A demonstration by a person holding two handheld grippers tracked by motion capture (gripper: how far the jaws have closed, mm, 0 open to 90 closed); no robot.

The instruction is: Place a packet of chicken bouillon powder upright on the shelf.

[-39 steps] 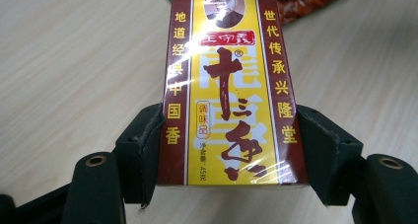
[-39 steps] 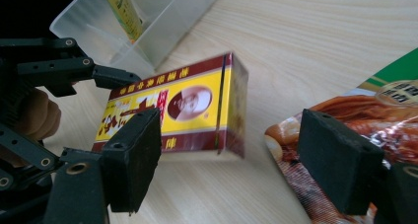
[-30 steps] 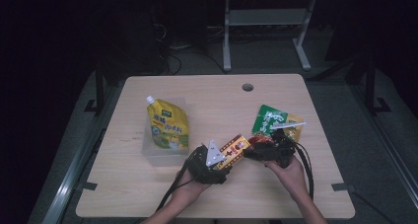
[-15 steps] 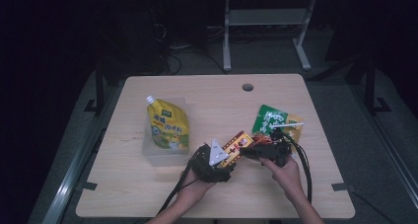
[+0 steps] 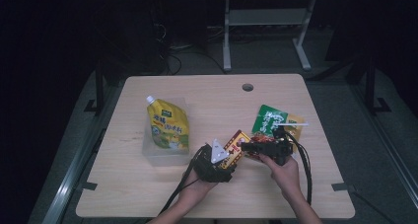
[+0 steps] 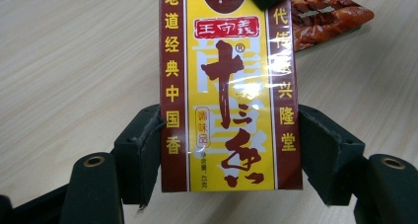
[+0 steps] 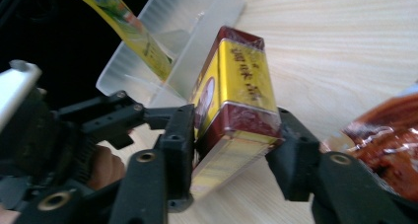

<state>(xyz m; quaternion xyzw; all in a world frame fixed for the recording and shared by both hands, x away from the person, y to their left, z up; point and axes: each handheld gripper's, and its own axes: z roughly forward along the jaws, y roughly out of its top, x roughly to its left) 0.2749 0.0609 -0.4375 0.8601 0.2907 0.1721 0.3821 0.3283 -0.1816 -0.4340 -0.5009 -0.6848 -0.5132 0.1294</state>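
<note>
I have the yellow-and-maroon spice box (image 5: 235,148) off the table (image 5: 207,91), held between both grippers, just right of the clear plastic tub (image 5: 165,152), which is my landmark. Left gripper (image 5: 227,161) sits right of the tub's near corner, its jaws pinching the box's lower end across the narrow sides; in the left gripper view the pads press both maroon edges of the box (image 6: 229,93). Right gripper (image 5: 246,146) is further right of the tub, pointing back toward it, and its jaws have just been closing with the box between them; in the right gripper view the box (image 7: 236,93) sits end-on between the pads, both pads now touching its sides, so pinching it too. The left gripper (image 7: 74,130) shows there as well, in front of the tub (image 7: 172,31).

Yellow spouted pouch (image 5: 167,125) lies in the tub, spout at the far left corner. Green snack packet (image 5: 270,119) lies flat on the table well right of the tub, just beyond my right gripper; a red-brown packet (image 7: 382,130) lies against it, near the right jaw. My hands come in from the near edge, right of the tub
</note>
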